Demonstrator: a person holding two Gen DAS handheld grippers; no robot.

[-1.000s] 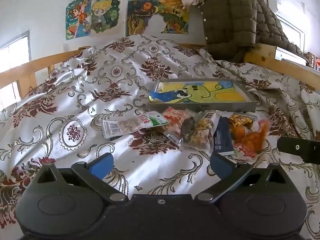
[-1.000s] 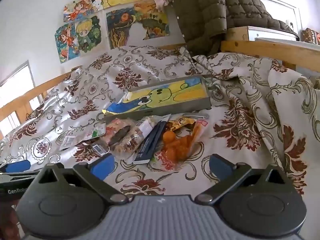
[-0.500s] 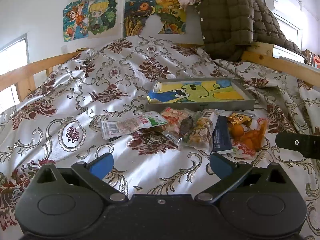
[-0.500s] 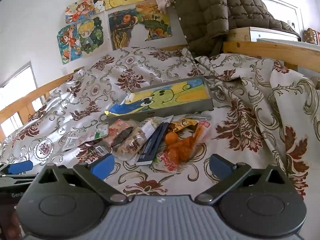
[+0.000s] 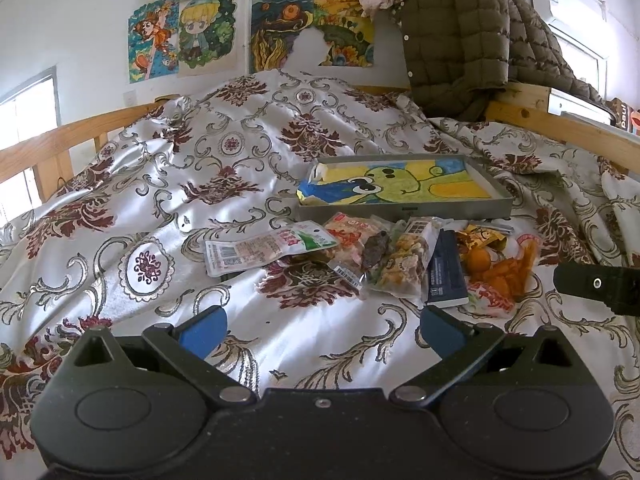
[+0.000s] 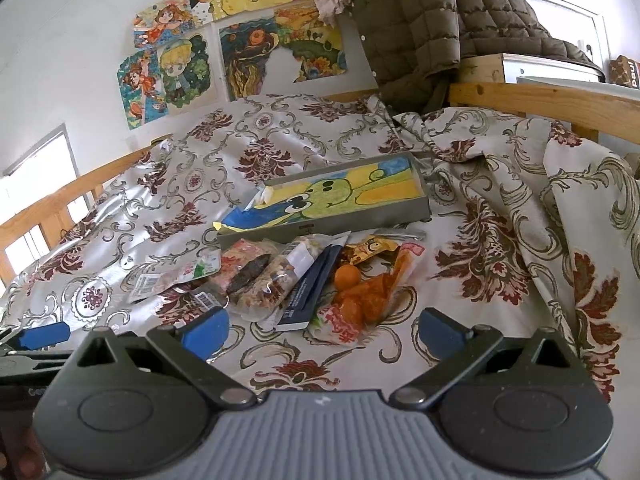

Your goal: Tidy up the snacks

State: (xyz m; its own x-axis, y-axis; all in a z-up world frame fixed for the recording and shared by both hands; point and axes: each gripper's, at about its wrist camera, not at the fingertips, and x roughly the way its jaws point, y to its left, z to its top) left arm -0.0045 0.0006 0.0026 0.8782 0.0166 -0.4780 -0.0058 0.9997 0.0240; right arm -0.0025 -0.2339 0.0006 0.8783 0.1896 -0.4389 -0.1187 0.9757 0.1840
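Several snack packets lie in a row on the patterned bedspread, in front of a shallow grey tray [image 5: 404, 211] [image 6: 360, 222] lined with a cartoon drawing. From the left: a white and green packet [image 5: 264, 246] [image 6: 172, 274], a clear nut mix bag [image 5: 402, 264] [image 6: 276, 280], a dark blue box [image 5: 444, 270] [image 6: 312, 290] and an orange snack bag [image 5: 500, 270] [image 6: 368, 296]. My left gripper [image 5: 320, 328] hovers open short of the packets, nothing between its fingers. My right gripper [image 6: 322, 326] is open too, just short of the blue box and orange bag.
A wooden bed rail [image 5: 52, 140] runs along the left and another rail [image 6: 540, 102] along the right. A quilted olive jacket [image 5: 460, 36] hangs at the back right. Drawings [image 5: 184, 36] are taped to the wall. Bare bedspread [image 5: 140, 200] spreads left of the snacks.
Both views have shifted slightly; the snacks sit a little lower in the frame. Nothing was picked up, and both grippers stay open.
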